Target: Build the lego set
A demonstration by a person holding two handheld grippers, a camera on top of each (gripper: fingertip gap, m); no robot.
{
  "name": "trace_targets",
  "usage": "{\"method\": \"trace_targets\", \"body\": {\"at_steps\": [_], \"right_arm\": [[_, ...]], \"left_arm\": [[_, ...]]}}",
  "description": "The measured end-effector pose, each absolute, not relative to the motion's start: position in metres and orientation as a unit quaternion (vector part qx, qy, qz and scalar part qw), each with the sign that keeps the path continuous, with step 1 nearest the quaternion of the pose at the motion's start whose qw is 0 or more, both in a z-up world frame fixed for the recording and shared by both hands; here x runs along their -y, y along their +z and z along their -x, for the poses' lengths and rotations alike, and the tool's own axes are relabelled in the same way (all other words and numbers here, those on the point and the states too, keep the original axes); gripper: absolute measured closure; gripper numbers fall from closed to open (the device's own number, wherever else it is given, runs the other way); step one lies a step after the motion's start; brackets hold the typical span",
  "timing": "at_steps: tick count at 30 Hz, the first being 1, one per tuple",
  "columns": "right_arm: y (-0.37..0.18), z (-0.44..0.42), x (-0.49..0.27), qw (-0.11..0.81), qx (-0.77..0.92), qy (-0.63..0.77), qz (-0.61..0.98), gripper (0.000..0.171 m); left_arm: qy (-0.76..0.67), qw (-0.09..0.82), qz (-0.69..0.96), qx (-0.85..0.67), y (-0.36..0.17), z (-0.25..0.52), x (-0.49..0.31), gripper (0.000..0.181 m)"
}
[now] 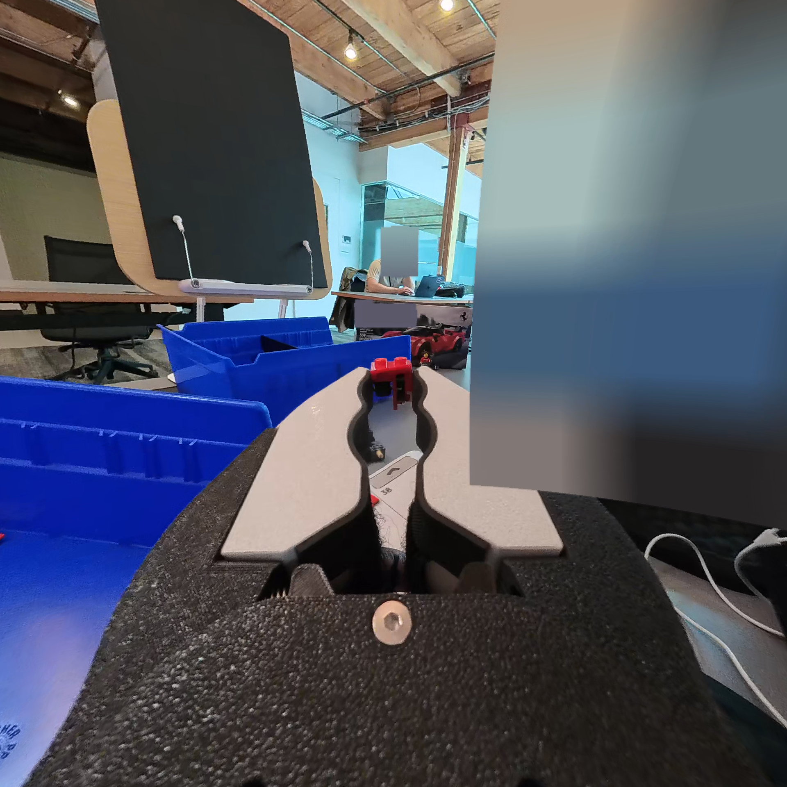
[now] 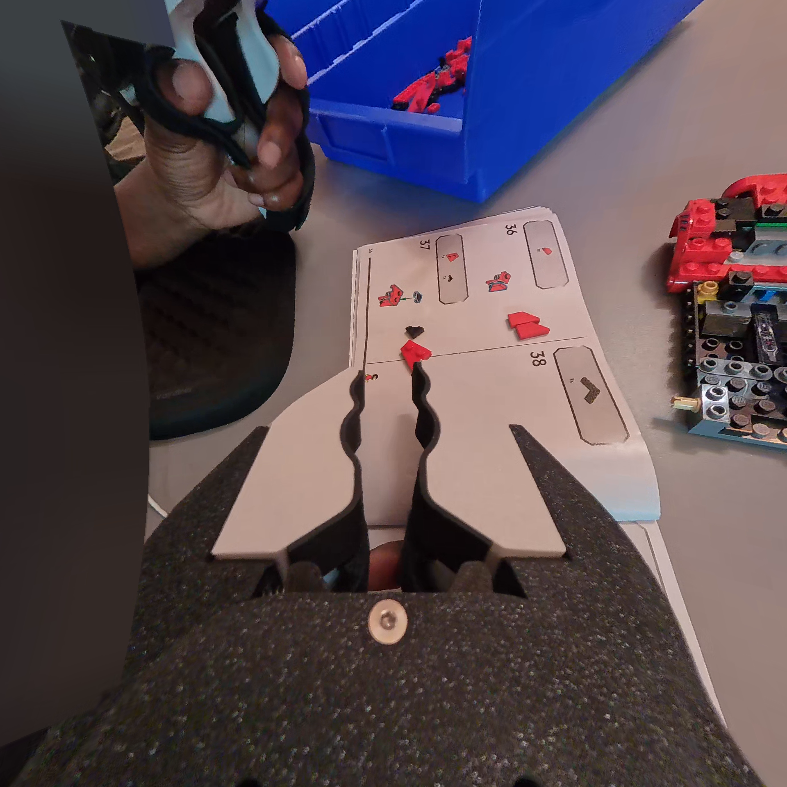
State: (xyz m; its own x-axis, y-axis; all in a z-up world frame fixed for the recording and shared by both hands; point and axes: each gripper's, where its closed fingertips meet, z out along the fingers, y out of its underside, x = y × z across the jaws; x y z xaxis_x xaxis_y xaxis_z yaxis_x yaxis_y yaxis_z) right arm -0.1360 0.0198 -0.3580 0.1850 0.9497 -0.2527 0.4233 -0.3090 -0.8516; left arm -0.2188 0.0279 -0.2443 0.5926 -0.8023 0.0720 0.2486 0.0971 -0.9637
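In the left wrist view my left gripper (image 1: pixel 392 377) is shut on a small red Lego sub-assembly (image 1: pixel 394 374), held at the fingertips above the table. In the right wrist view my right gripper (image 2: pixel 388 371) is open and empty, low over the open instruction booklet (image 2: pixel 477 383). A small red wedge plate (image 2: pixel 415 351) lies on the page just ahead of its right fingertip (image 2: pixel 419 377). A tiny black piece (image 2: pixel 414 331) lies just beyond it, and two red wedge pieces (image 2: pixel 528 326) lie farther right. The partly built red and black car (image 2: pixel 732 306) stands at the right edge.
A blue bin (image 2: pixel 511 140) with several red pieces (image 2: pixel 438 81) stands behind the booklet. A hand (image 2: pixel 221 140) grips the other gripper's handle at upper left. In the left wrist view, blue bins (image 1: pixel 127 447) stand to the left, the Lego box (image 1: pixel 438 340) ahead, and white cables (image 1: pixel 702 596) at lower right. The grippers' ends are close to 15 cm from one another.
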Motion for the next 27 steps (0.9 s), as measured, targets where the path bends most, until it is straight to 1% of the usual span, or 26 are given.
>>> {"method": "trace_targets", "body": {"at_steps": [8, 27], "right_arm": [[-0.3612, 0.1371, -0.0173, 0.316, 0.503, 0.400, 0.698, 0.154], [-0.3626, 0.1373, -0.0162, 0.318, 0.509, 0.391, 0.698, 0.159]], "left_arm": [[-0.368, 0.694, 0.555, -0.273, -0.2470, 0.2118, -0.0246, 0.165], [-0.373, 0.697, 0.549, -0.271, -0.2453, 0.2130, -0.0237, 0.165]]}}
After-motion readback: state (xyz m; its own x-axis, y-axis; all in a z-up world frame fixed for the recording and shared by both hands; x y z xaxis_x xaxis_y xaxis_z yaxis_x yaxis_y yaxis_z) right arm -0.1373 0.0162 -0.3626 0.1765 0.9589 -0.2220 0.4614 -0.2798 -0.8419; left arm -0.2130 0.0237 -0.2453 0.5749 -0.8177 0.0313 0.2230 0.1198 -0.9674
